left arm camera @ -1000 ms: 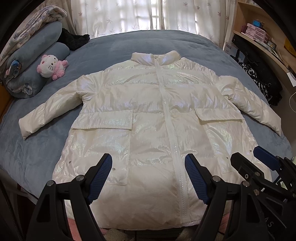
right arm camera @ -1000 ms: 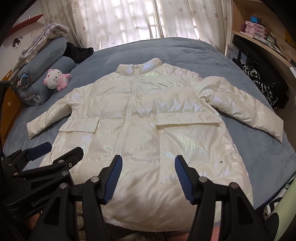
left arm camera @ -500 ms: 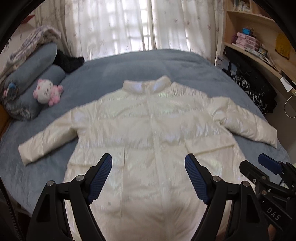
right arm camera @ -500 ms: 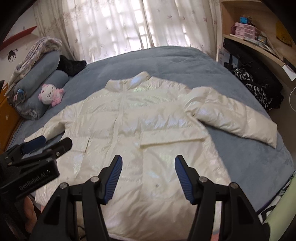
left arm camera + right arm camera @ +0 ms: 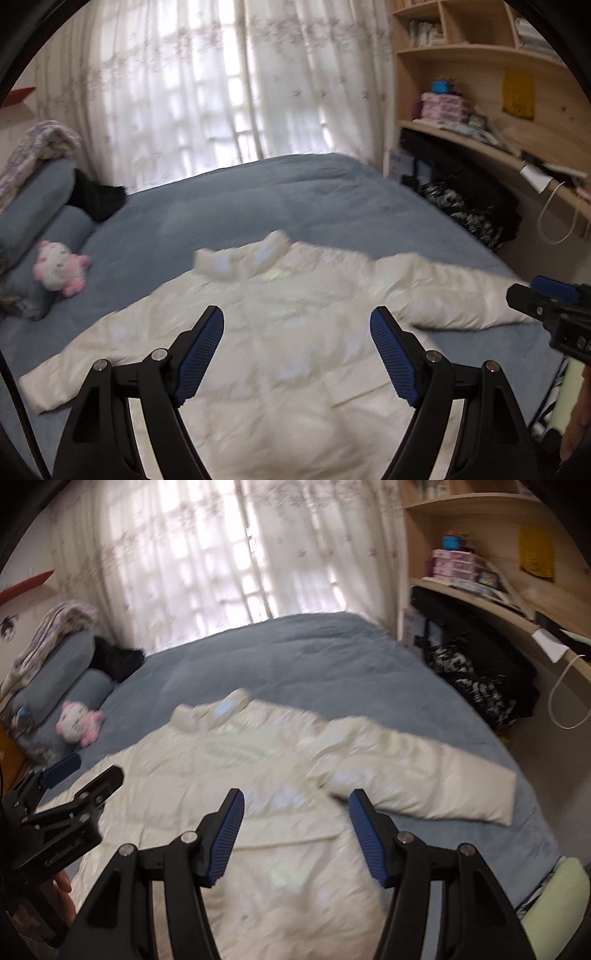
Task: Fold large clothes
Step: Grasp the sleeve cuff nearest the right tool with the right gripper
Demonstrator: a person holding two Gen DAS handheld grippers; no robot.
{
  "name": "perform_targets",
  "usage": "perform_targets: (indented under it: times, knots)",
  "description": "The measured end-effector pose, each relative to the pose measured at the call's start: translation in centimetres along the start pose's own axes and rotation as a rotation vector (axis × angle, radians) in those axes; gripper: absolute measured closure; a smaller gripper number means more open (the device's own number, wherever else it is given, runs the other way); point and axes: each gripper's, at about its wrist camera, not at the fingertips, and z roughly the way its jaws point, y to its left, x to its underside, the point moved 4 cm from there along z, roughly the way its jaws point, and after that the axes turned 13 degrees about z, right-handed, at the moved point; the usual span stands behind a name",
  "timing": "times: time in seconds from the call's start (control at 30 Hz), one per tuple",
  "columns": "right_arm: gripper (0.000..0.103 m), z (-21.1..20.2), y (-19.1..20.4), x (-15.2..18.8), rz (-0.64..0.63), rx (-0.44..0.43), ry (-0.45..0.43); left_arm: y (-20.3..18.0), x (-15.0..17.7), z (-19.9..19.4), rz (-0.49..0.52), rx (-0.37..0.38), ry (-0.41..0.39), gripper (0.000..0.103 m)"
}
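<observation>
Left gripper wide apart, empty, above the white puffer jacket. Right gripper same, over its right sleeve. Jacket flat, front up, at near edge of blue bed; frames blurred.

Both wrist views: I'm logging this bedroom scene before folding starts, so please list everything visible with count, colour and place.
jacket: one, white, spread flat on the bed, sleeves out.
bed cover: one, blue-grey, under the jacket.
plush toy: one, pink and white, by the rolled pillows.
rolled pillows: two, blue-grey, far left side.
curtains: white, sheer, behind the bed.
shelves: wooden, right wall.
black bags: dark, below the shelves.
left tool: open, above the jacket.
right tool: open, above the jacket.
</observation>
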Motion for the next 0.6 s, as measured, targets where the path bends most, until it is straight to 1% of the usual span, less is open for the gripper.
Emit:
perform_targets:
  times: [0.07, 0.13, 0.23, 0.27, 0.33, 0.4, 0.47, 0.53, 0.6]
  knots:
    - [0.044, 0.5, -2.0, -1.4, 0.044, 0.020, -0.002, -0.7, -1.3, 1.4, 0.005, 0.019, 0.016, 0.023]
    - [0.044, 1.3, -4.2, -2.6, 0.092, 0.036, 0.004, -1.5, -2.4, 2.9, 0.006, 0.056, 0.025, 0.023]
    - [0.044, 2.8, -8.3, -4.1, 0.160, 0.074, 0.024, -2.5, -3.6, 5.6, -0.021, 0.083, 0.047, 0.023]
    - [0.044, 3.3, -9.9, -4.3, 0.186, 0.089, 0.029, -2.7, -3.8, 6.6, -0.028, 0.080, 0.059, 0.023]
    - [0.044, 4.2, -12.5, -4.4, 0.231, 0.121, 0.048, -3.0, -3.7, 8.4, -0.055, 0.050, 0.082, 0.023]
    - [0.044, 5.4, -15.4, -4.2, 0.292, 0.144, 0.081, -3.5, -3.5, 10.5, -0.082, 0.045, 0.105, 0.023]
    - [0.044, 6.8, -18.4, -4.0, 0.366, 0.143, 0.130, -4.0, -2.8, 12.4, -0.103, 0.057, 0.136, 0.023]
    - [0.044, 7.9, -20.8, -3.2, 0.444, 0.127, 0.179, -4.6, -2.1, 14.2, -0.105, 0.043, 0.183, 0.023]
    - [0.044, 9.5, -23.9, -2.3, 0.550, 0.129, 0.233, -5.7, -1.4, 16.2, -0.082, 0.024, 0.237, 0.023]
